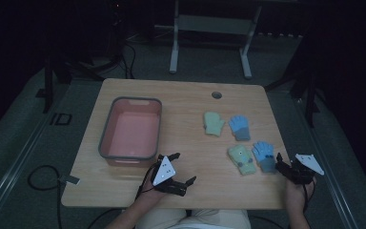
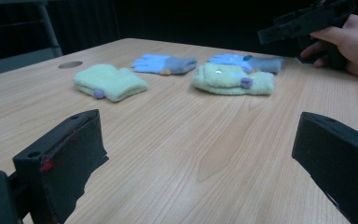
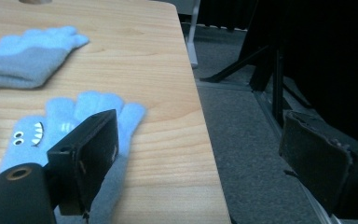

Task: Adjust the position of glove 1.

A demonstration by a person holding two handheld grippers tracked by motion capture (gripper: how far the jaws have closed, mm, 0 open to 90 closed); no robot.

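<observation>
While both grippers rest at the near table edge, four gloves lie on the table (image 1: 190, 95).
The left gripper (image 1: 177, 168) has its jaws spread with nothing between them, beside the pink bin (image 1: 106, 138). The right gripper (image 1: 286, 166), jaws likewise spread and empty, sits just beside the near blue glove (image 1: 264, 155); contact appears absent, though the dim view leaves this uncertain.

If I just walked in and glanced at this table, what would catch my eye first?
Probably the four small gloves, two pale green and two blue, lying in pairs on the right half of the wooden table. Next, the empty pink tub with a grey rim on the left. Nearest the person, the left gripper and right gripper both stand open, holding nothing.
</observation>
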